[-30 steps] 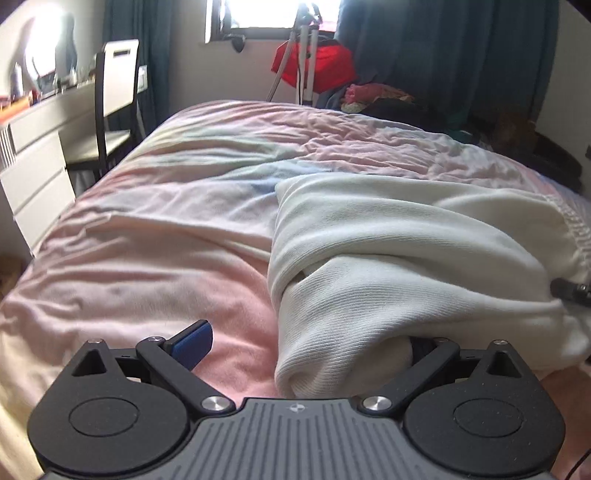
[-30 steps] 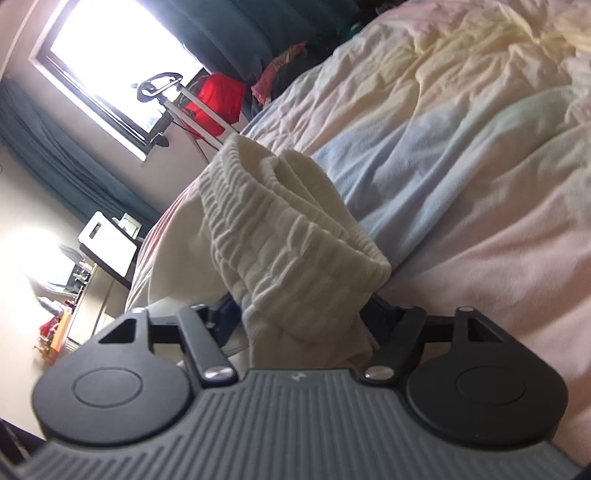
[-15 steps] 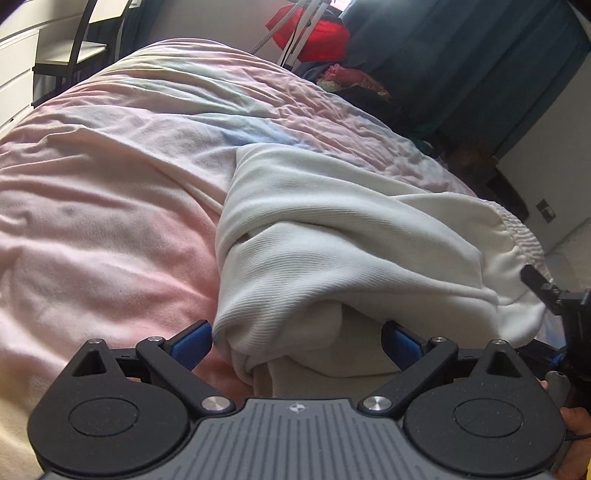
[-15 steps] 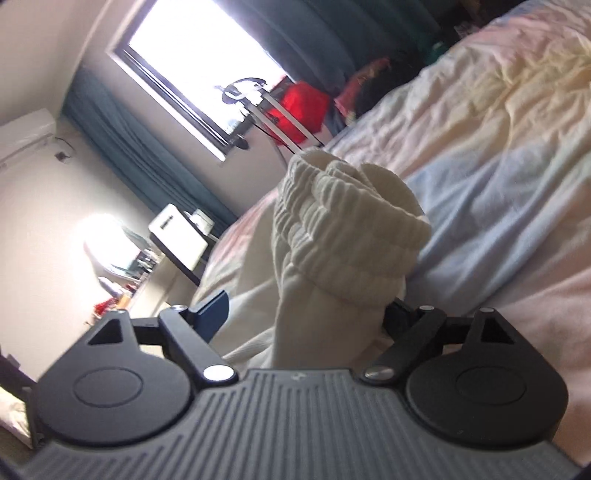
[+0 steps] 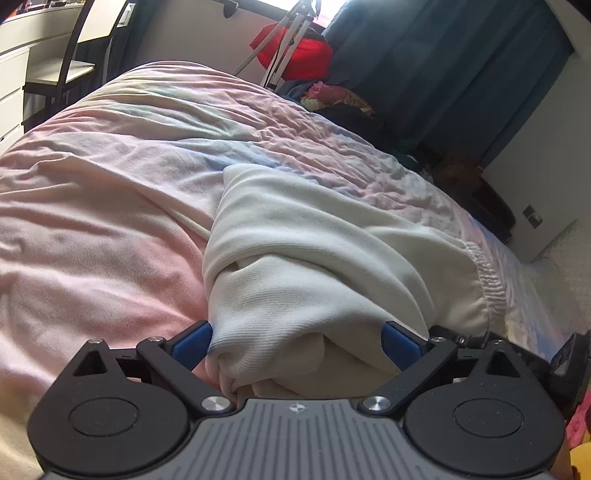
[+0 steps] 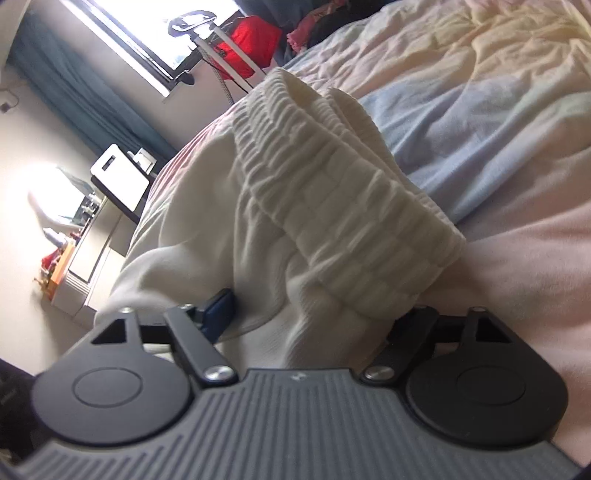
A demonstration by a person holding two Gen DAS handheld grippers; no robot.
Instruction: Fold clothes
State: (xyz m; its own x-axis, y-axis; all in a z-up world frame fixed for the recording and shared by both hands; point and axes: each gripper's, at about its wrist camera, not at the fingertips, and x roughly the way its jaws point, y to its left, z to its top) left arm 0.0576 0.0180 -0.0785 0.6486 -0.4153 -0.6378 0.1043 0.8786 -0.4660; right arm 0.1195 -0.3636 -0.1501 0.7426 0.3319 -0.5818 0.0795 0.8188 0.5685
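A: Item one, the garment?
B: White ribbed-knit garment [image 5: 332, 258], folded over itself, lying on the near part of the bed. Gathered elastic waistband [image 6: 332, 206] at its right-hand end, bunched and raised.

A: Left gripper?
B: Left gripper [image 5: 295, 343], jaws apart. The blue fingertips [image 5: 192, 345] stand either side of the garment's thick near fold; the left pad just touches the cloth, the right pad stands clear of it. Not clamped.

A: Right gripper?
B: Right gripper [image 6: 314, 310], jaws astride the cloth just below the waistband. They have just been closing, with the garment between them. One blue pad [image 6: 219, 308] shows at the left, against the fabric; the other is hidden under the fold, so a firm pinch cannot be confirmed.

A: Support?
B: Bed cover [image 5: 110, 206], rumpled, pastel pink shading to blue and yellow. Garment rests directly on it.

A: Surroundings, far side?
B: Red bag [image 5: 295, 51] by a tripod [image 5: 284, 40] below the window [image 6: 122, 33]. Dark teal curtains [image 5: 443, 62]. Heap of mixed clothes [image 5: 332, 99] past the bed's far edge.

A: To the side?
B: Chair [image 5: 74, 70] at a white drawer unit [image 5: 14, 70]; small clutter on its top, too blurred to name.

A: Obstructions?
B: The raised waistband blocks the right camera's view of the middle of the bed.
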